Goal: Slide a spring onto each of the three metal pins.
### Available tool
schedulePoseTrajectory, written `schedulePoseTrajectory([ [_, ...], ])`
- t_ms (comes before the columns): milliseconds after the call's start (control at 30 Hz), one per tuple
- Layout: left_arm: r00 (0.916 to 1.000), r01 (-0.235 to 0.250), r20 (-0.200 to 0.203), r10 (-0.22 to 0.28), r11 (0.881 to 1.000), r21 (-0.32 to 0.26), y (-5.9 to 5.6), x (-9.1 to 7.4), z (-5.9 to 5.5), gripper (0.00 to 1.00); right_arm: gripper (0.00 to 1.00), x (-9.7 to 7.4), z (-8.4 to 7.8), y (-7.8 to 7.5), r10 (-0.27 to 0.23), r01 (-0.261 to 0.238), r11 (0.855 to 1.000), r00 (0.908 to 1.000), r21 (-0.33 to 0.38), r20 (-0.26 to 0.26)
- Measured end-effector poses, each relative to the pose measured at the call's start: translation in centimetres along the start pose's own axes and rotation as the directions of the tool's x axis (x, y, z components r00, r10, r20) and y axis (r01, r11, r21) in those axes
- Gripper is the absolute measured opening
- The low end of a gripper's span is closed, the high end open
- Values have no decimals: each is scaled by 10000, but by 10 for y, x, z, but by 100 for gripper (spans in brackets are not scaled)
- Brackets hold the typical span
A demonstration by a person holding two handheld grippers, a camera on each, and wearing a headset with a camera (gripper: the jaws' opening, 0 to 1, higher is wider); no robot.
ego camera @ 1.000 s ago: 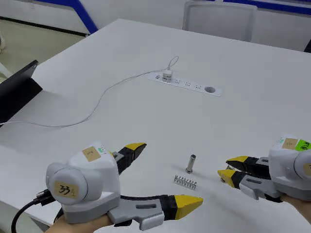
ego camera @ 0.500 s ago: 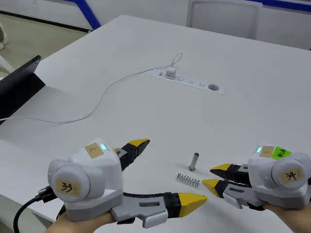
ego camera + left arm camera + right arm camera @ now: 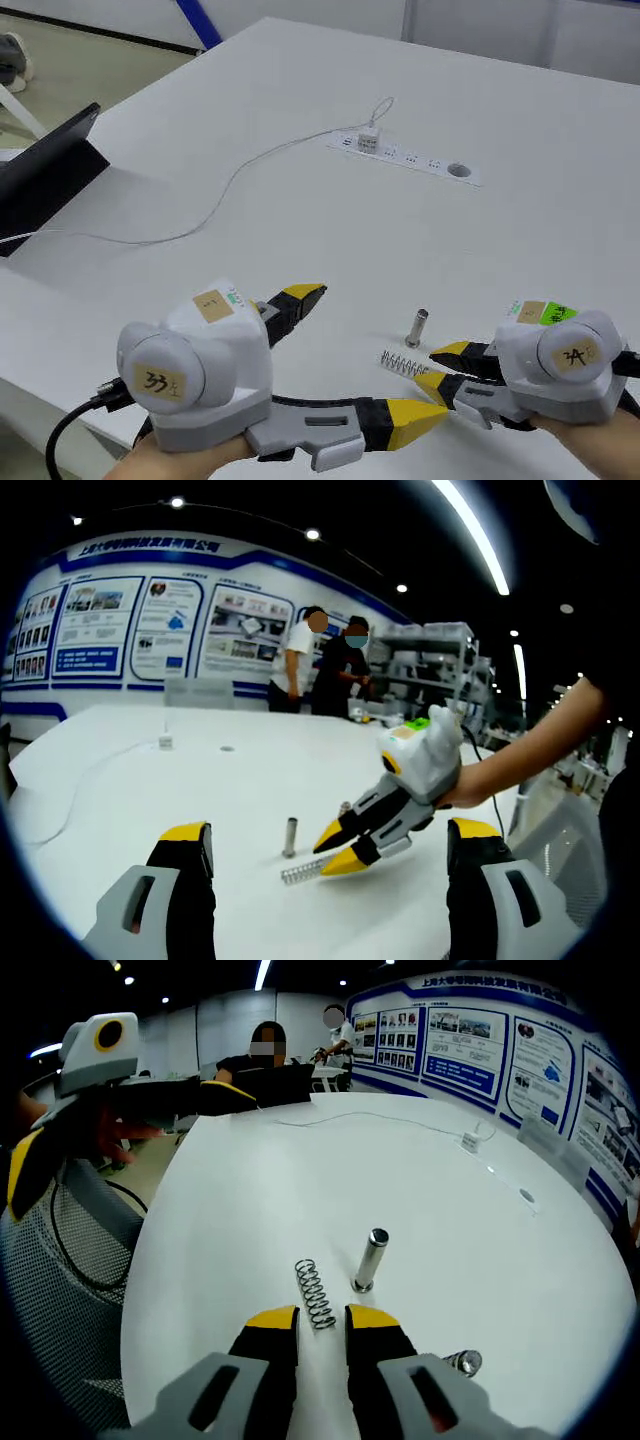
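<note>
Small silver coil spring [image 3: 403, 363] lies flat on the white table [image 3: 300, 200]. Left gripper [image 3: 371, 354] gapes wide, left of it. Short silver metal pin [image 3: 417, 327] stands just behind. Right gripper [image 3: 433, 364], jaws slightly apart, holds nothing.

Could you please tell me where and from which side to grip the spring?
Pinch the spring across its middle coils, probably coming in low from its near end with the right claw. It lies flat, lengthwise toward that claw, and a free end could then meet the upright pin.
</note>
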State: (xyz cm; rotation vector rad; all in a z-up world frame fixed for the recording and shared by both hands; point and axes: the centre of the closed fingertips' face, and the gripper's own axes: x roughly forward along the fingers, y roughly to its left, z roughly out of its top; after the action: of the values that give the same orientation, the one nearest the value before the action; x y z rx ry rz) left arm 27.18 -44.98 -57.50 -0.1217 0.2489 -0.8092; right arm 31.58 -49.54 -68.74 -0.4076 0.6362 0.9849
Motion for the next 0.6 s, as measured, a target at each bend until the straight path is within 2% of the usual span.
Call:
schedulePoseTrajectory([
  [100, 10000, -21, 34, 21, 9999, -157, 1, 0, 0, 99, 19, 5, -1, 0, 77, -77, 9997, 10000, 217, -22],
  [400, 10000, -26, -52, 25, 9998, -206, 1, 0, -2, 98, 18, 12, -7, 2, 272, -269, 9995, 9992, 138, -276],
  [467, 9999, -9, -137, 7, 9999, -141, 0, 1, -3, 98, 18, 12, -6, 3, 387, -382, 9988, 9991, 290, -179],
  [600, 9998, 70, -206, -73, 9999, -126, -1, 1, -5, 98, 14, 13, -5, 8, 617, -614, 9980, 9980, 158, -132],
])
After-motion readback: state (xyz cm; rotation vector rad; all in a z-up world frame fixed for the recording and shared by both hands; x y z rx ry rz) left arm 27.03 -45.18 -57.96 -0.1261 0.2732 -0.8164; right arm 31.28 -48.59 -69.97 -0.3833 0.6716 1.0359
